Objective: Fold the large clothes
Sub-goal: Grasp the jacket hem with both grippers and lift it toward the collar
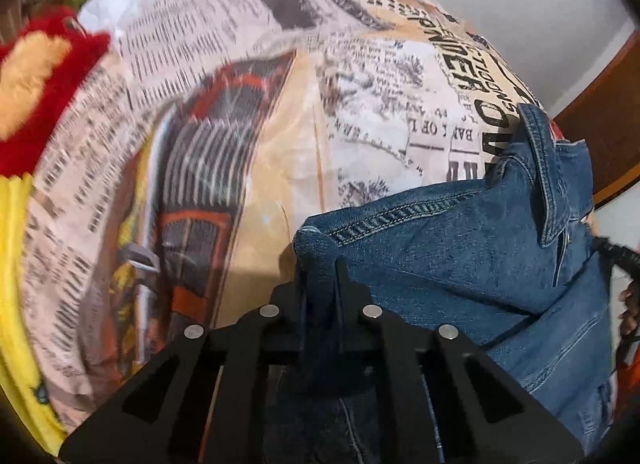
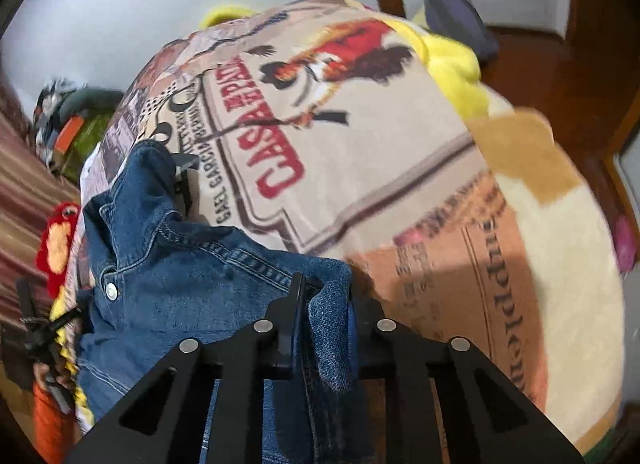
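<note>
Your left gripper (image 1: 322, 264) and right gripper (image 2: 324, 284) each clench an edge of the denim jacket (image 1: 460, 248), which hangs over the printed blanket (image 1: 248, 112), spreading toward 3 o'clock in the left view; heavy, stiff cloth, so grip the stitched seams

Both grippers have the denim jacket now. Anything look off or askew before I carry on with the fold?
Nothing damaged or spilled. The denim jacket hangs bunched and uneven between the left gripper and right gripper, collar twisted up, not flat on the printed blanket. A red plush toy lies at the blanket's edge.
</note>
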### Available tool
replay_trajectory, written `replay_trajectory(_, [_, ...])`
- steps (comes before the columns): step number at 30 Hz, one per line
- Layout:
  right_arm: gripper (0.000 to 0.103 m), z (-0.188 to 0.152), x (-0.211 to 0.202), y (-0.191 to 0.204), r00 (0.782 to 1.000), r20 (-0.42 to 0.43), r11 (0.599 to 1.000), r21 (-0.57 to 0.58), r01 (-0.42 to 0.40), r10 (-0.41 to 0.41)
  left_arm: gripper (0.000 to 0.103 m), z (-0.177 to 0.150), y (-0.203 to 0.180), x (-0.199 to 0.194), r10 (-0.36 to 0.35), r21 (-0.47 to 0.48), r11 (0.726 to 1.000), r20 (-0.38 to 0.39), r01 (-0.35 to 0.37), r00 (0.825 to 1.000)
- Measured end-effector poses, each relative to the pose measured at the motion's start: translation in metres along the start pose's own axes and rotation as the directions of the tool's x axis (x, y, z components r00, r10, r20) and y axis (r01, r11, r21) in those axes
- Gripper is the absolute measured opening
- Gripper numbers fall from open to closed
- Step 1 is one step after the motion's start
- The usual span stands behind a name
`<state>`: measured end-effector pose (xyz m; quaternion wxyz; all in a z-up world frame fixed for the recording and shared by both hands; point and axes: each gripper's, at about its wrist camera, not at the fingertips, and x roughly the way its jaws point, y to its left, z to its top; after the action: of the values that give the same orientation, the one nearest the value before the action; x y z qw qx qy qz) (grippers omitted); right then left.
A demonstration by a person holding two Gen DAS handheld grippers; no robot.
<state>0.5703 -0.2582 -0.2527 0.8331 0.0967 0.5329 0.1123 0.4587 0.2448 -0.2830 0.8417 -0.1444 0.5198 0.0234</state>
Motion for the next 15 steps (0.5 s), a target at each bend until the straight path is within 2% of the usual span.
replay_trajectory(5, [0.013, 0.020, -0.027, 0.031, 0.994, 0.113, 0.997, -0.081, 0.010, 0.000, 0.010, 0.008, -0.006, -0.039, 0.055, 0.040, 0.997, 0.114, -0.060, 0.992])
replay_trajectory(9, [0.013, 0.041, -0.048, 0.068, 0.981, 0.193, 0.988, -0.154, 0.005, 0.025, 0.010, 0.019, -0.012, -0.080, 0.086, 0.059, 0.993, 0.234, -0.103, 0.968])
replay_trajectory(12, [0.013, 0.054, -0.058, 0.093, 0.970, 0.240, 0.977, -0.210, 0.025, 0.027, 0.010, 0.032, -0.010, -0.097, 0.105, 0.061, 0.990, 0.285, -0.128, 0.953])
replay_trajectory(15, [0.013, 0.067, -0.058, 0.112, 0.962, 0.274, 0.969, -0.239, 0.060, 0.008, 0.010, 0.047, -0.007, -0.090, 0.150, 0.069, 0.982, 0.281, -0.176, 0.948])
